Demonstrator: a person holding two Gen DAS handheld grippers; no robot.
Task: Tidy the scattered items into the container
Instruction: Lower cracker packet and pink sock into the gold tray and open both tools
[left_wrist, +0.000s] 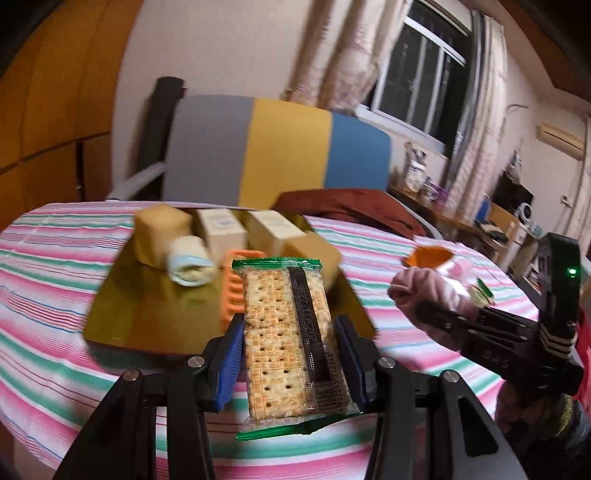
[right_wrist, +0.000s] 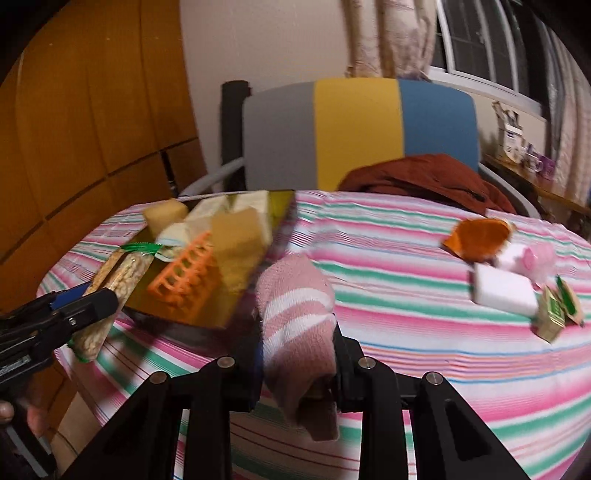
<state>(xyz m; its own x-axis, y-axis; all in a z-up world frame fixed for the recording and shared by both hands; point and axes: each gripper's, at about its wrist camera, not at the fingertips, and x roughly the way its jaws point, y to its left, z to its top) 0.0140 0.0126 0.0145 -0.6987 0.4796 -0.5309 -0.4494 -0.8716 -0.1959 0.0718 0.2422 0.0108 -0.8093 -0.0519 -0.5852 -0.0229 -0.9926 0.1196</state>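
Observation:
A clear cracker packet (left_wrist: 277, 295) with green ends is pinched between the blue pads of my left gripper (left_wrist: 290, 332), held over the near edge of the gold tray (left_wrist: 147, 306). The tray holds tan and white boxes, a rolled sock (left_wrist: 188, 266) and an orange plastic rack (left_wrist: 236, 288). My right gripper (right_wrist: 297, 321) is shut on a pink-and-white sock (right_wrist: 295, 291), just right of the tray (right_wrist: 286, 210). In the right wrist view the left gripper (right_wrist: 92, 295) and its cracker packet (right_wrist: 125, 277) show at the left. In the left wrist view the right gripper (left_wrist: 424, 310) shows with the sock (left_wrist: 417, 288).
On the striped tablecloth (right_wrist: 406, 332) at the right lie an orange packet (right_wrist: 476, 236), a pink item (right_wrist: 528, 258), a white block (right_wrist: 502, 291) and a small green-gold packet (right_wrist: 554, 314). Behind the table stands a grey, yellow and blue chair (right_wrist: 354, 133) with a rust-brown garment (right_wrist: 424, 177).

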